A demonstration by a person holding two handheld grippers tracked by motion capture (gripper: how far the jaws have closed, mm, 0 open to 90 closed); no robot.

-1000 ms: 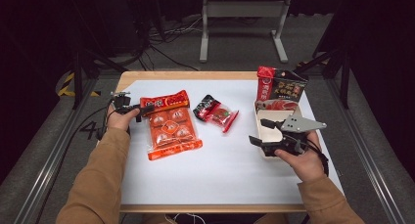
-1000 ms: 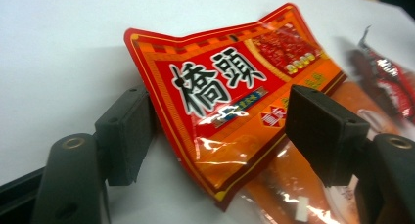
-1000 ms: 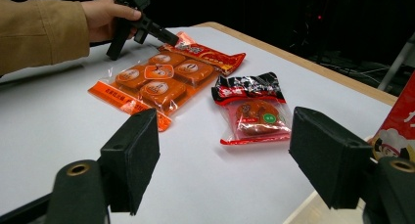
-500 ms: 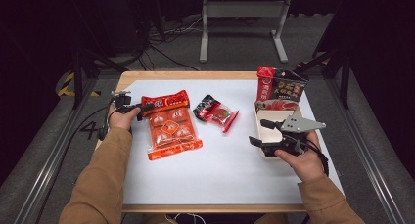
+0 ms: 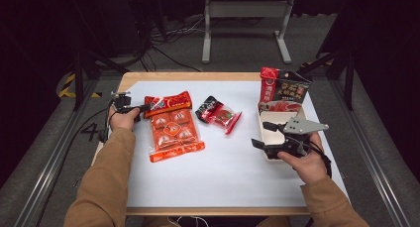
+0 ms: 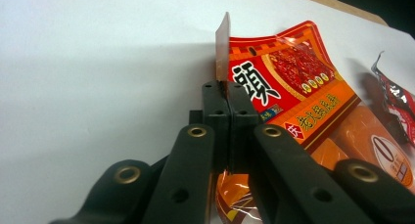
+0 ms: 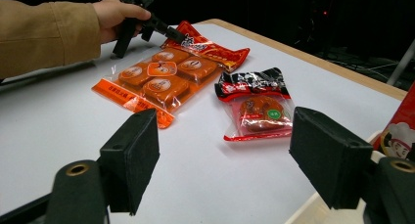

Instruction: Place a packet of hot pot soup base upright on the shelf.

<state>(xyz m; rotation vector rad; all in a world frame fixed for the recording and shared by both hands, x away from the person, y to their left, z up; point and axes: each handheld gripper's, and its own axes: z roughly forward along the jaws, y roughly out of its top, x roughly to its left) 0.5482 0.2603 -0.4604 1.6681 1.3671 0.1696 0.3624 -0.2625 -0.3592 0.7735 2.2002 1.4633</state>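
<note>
Left tongs have just been closing, and the left gripper view shows the jaws now pressed together on the top corner of the orange snack pack, the film pinched and folded up between them. Since a second ago neither hand has shifted. Right tongs hang spread and empty at about four o'clock on the white table, just over the near end of the beige tray.

Biggest on the table, the orange snack pack lies flat at about nine o'clock from the centre. The dark standing bag rises at two o'clock, behind the tray. Smallest, the red-and-black packet sits near the middle. With the corner gripped, I judge the pack ready to be lifted, likely toward the tray.
</note>
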